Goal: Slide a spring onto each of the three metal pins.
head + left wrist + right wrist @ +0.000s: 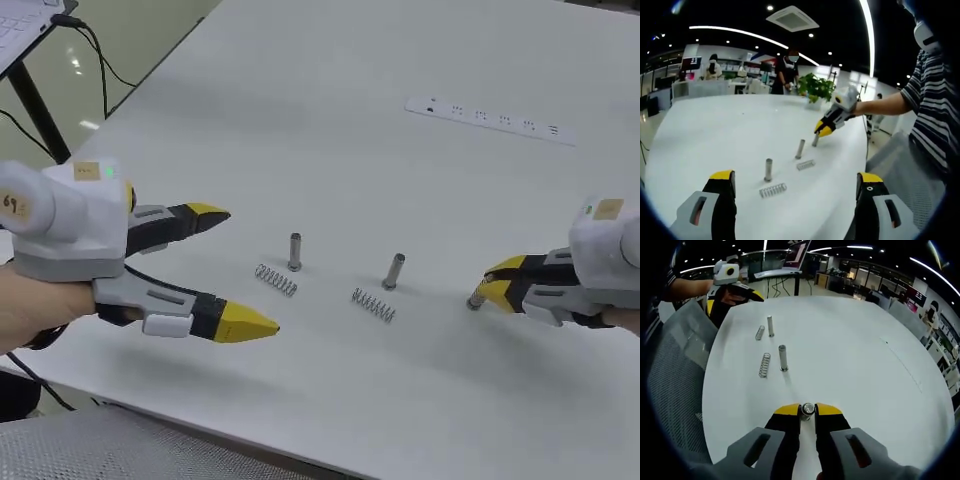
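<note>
At 3 o'clock on the white worktop (350,100), one pin (476,299) is clamped in the right claw (487,288). The left pin (295,251) and middle pin (395,270) are stood upright. The left spring (275,280) and middle spring (373,305) are laid at 7 o'clock of them. The left claw (245,268) is held wide open at 9 o'clock.

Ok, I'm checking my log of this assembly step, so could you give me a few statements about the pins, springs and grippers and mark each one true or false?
1. The right hand-held gripper is shut on a metal pin. True.
2. The left hand-held gripper holds a spring. False: it is open and holds nothing.
3. Two springs lie flat on the table. True.
4. Both standing pins already wear springs. False: both are bare, with a spring lying beside each.
</note>
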The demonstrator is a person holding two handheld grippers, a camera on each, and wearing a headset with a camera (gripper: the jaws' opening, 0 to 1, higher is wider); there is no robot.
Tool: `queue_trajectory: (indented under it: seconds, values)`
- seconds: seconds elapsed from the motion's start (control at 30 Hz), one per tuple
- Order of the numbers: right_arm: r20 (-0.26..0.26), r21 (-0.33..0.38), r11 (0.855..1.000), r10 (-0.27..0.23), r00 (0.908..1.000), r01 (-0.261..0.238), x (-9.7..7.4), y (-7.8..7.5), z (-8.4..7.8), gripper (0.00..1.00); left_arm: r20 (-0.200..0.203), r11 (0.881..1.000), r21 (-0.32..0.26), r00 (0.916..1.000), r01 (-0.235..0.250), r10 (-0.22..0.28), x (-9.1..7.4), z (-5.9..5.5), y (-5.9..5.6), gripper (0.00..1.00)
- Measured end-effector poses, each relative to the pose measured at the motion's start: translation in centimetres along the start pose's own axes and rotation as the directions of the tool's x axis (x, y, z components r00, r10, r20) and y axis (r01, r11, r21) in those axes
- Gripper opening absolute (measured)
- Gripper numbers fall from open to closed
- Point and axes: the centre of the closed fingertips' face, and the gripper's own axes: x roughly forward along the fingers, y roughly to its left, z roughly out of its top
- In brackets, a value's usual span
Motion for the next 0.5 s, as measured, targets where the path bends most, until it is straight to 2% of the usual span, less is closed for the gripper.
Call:
queue_trajectory:
  seconds: [0.33,0.43,0.5]
  values:
    - [0.018,0.005,1.000,-0.007,0.9998,0.007,-0.4,0.0,0.3,0.09,0.002,1.000,0.001,1.0000,-0.002,0.002,-0.1,0.2,0.0,0.98]
    - [0.039,0.015,1.000,-0.020,0.9990,0.019,-0.8,-0.2,0.7,0.10,0.004,1.000,0.001,1.0000,-0.003,0.003,-0.1,0.3,0.1,0.98]
    - [0.093,0.083,0.997,-0.017,0.9955,0.010,-1.1,-0.2,1.3,0.10,0.003,1.000,0.001,1.0000,-0.003,0.003,-0.1,0.3,0.0,0.98]
